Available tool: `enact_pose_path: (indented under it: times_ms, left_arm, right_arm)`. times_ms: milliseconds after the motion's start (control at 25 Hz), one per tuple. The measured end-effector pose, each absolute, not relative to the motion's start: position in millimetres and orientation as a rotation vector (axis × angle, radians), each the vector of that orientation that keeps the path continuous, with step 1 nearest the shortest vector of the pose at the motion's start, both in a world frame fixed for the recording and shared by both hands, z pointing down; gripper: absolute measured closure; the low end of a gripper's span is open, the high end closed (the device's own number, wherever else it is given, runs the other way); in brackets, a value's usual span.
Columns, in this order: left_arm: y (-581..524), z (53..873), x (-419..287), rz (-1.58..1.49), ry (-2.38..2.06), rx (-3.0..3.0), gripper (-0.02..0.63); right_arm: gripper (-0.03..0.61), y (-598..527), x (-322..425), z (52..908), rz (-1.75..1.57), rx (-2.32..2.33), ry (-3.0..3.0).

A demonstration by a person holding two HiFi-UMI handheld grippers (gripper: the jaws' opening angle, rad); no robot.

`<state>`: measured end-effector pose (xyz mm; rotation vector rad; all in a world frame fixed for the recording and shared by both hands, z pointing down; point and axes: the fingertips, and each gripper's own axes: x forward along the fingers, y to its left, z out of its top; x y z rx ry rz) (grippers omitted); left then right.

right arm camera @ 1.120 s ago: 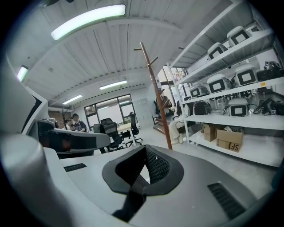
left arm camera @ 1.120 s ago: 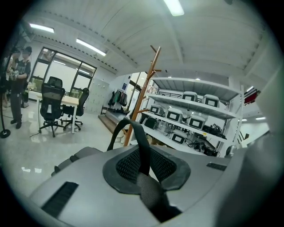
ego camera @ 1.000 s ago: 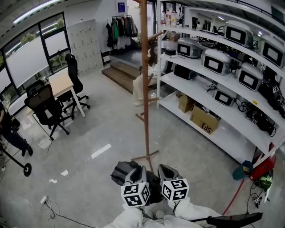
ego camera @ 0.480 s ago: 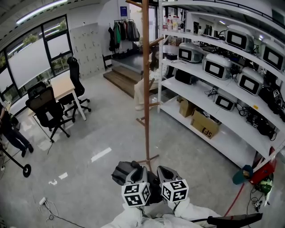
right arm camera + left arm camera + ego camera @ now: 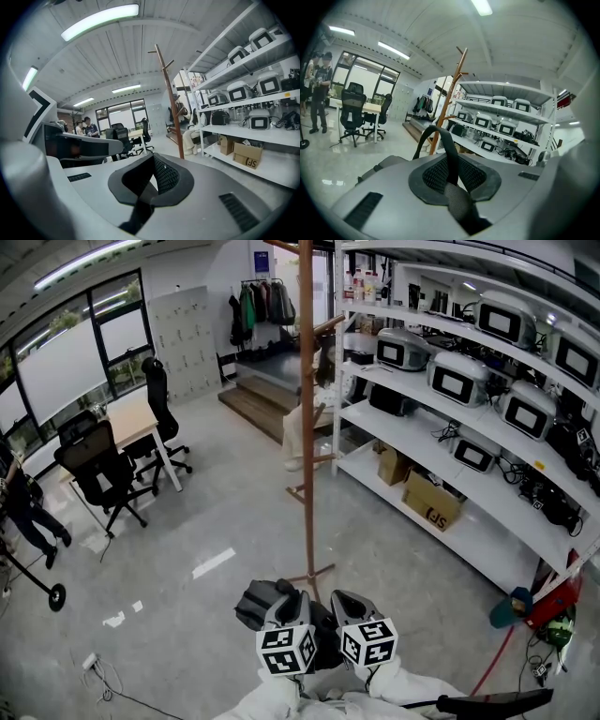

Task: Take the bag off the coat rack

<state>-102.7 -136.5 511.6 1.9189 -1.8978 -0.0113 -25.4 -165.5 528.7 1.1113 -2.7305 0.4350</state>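
Beside the foot of the coat rack, head view, the grey bag shows low, just left of the left gripper, its long axis unclear. Left gripper view: jaws pinch the black strap, its loop arching upright. Right gripper view: the right gripper is closed, with nothing between its jaws.

To your right: white shelving carries rows of grey, dark-windowed appliances, with a cardboard box on its lowest shelf. To your left: a pale tabletop stands by the windows, with black office chairs beside it and a person at the far left. Rear: wooden steps lie below hanging garments. A red cable runs along the floor at your right.
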Motion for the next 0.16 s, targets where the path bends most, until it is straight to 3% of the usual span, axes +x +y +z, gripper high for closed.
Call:
enact_pose_path:
  times_ms: [160]
  left_arm:
    - [-138.1,512.5,-100.4,-0.010,-1.899,1.914,0.563]
  right_arm:
    - [0.568,-167.2,-21.5,529.6,0.437,1.116,-2.728]
